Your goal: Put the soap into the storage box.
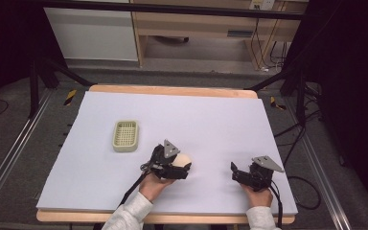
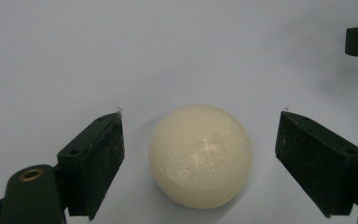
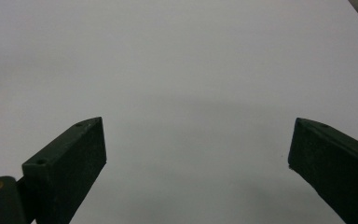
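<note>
The left claw (image 2: 200, 140) is spread around a cream ball (image 2: 200, 161), jaws clear on both sides, apparently lined up to pinch it. The ball sits on the desk (image 1: 211, 124), right of the basket (image 1: 125, 135). The right claw (image 3: 198, 154), farther right, waits spread and empty.

No text, label, brand, number or sign can be read in any of the views; a small label on the furniture behind the table (image 1: 124, 100) is too blurred to make out.
</note>
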